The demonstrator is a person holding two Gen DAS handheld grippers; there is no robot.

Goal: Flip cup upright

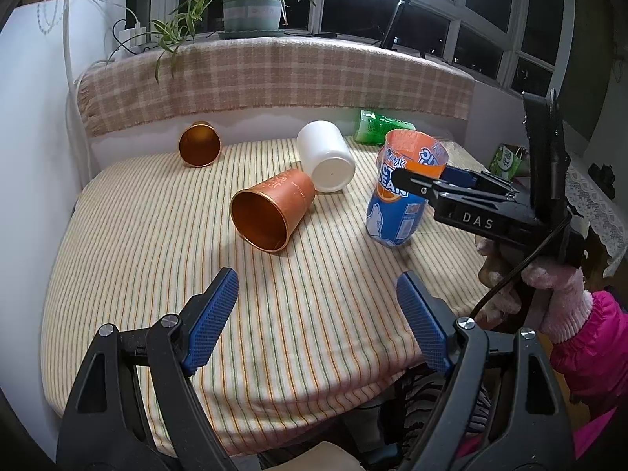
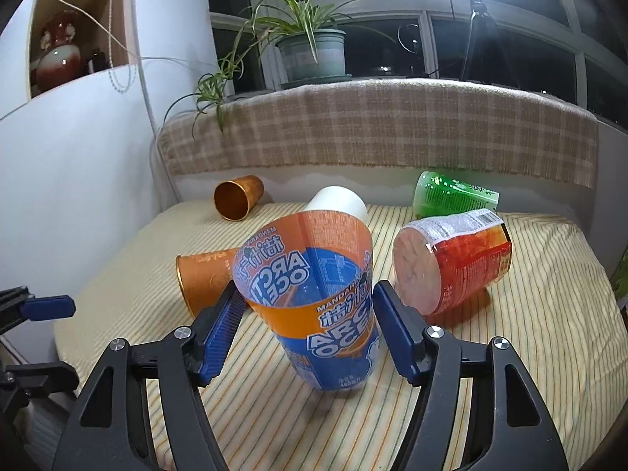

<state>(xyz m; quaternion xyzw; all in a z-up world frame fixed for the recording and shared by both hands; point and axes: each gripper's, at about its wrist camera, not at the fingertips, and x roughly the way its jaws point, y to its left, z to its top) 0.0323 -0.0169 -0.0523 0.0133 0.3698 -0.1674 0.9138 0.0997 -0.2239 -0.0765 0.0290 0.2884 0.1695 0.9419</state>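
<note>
A blue and orange cut-bottle cup (image 2: 325, 306) stands nearly upright, mouth up, tilted a little, on the striped tablecloth (image 2: 530, 353). My right gripper (image 2: 308, 306) is shut on the blue and orange cup, one pad on each side of its upper wall; it also shows in the left wrist view (image 1: 412, 178) holding the cup (image 1: 396, 212). My left gripper (image 1: 316, 306) is open and empty above the near part of the table. A copper cup (image 1: 271, 212), a white cup (image 1: 327, 161) and a second copper cup (image 1: 199, 144) lie on their sides.
A red-labelled cup (image 2: 451, 259) and a green cup (image 2: 451, 194) lie on their sides at the right. A plaid-covered ledge (image 1: 274, 78) with a potted plant (image 1: 253, 10) runs behind the table. A white wall (image 1: 31, 137) stands at the left.
</note>
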